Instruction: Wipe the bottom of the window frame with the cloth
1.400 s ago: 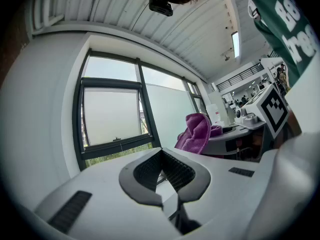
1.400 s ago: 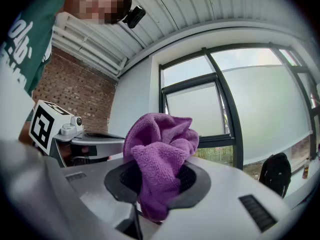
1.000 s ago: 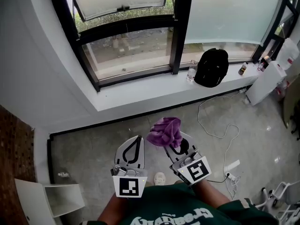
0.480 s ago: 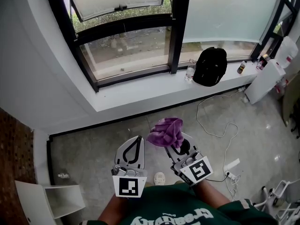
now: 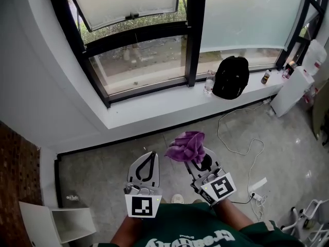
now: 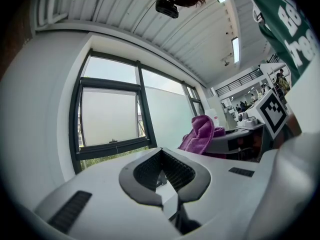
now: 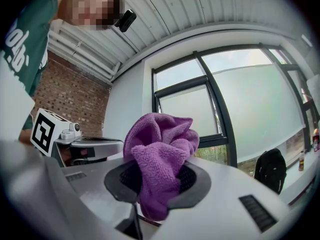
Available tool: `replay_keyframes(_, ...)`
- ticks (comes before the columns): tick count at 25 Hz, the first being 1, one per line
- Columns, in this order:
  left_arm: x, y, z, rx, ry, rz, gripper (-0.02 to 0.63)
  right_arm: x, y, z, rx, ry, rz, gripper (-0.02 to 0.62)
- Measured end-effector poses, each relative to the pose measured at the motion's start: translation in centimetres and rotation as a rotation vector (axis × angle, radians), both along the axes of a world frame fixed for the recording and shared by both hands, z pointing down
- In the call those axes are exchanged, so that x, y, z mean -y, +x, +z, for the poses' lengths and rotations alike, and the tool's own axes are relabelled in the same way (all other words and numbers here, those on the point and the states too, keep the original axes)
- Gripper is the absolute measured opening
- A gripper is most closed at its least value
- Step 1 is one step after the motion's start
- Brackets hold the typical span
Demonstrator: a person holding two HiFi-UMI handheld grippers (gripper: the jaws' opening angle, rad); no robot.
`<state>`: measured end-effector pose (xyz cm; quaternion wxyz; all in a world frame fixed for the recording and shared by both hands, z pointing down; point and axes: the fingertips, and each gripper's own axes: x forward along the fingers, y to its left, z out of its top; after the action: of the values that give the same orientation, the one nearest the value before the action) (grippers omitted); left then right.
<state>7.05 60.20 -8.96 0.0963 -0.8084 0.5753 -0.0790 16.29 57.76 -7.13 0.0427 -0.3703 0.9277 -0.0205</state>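
Both hand-held grippers sit slightly lower in the head view than a second ago, and the window has drifted down the picture with them; the grip itself looks unchanged.

The right hand-held gripper [image 5: 195, 158] is clamped on the purple cloth [image 5: 186, 146]. Its own view shows a fold of the fabric pinched between the ribbed pads. Most of the cloth stands up past the jaw tips as a loose wad, and a tail hangs below. Held that way, the bunched end leads, probably so it can be pressed onto a surface without the jaws touching first.

The left hand-held gripper [image 5: 150, 157] is closed with nothing in it: its jaw tips meet and only empty space shows between the pads. It hangs just beside the right one, seemingly idle.

The cloth is over the grey floor [image 5: 103, 163], in front of the person's chest and well apart from the window. The black bottom rail of the window frame [image 5: 149, 90] runs above the white sill [image 5: 169, 106], with nothing resting against it on the left pane. A clear bottle [image 5: 208, 82] and a black backpack [image 5: 231, 77] stand farther right on the sill. Wiping has not begun; the likely next step is carrying the wad forward and up to the rail.
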Motion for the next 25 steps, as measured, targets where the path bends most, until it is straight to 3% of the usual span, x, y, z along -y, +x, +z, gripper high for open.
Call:
replay_keyframes(8,2.5,0.1,0.6,0.021,-0.005,0.012,0.009,1.7,0.9,0.1,0.056,0.013,-0.003,0.109)
replay_keyframes(12,5.8,0.0,1.5,0.017,-0.006,0.034,0.009,4.4,0.4,0.8,-0.016,0.060,0.018,0.109)
replay_keyframes(21,20.5,-2.9,3.5,-0.022,-0.024,0.084,0.009,15.6,-5.1,2.0,-0.075,0.093,-0.070,0.109)
replay_keyframes(25,28.6,-4.8,2.8,-0.026,-0.027,0.139,0.009,23.6,-7.7,1.7,-0.017,0.020,-0.061,0.109)
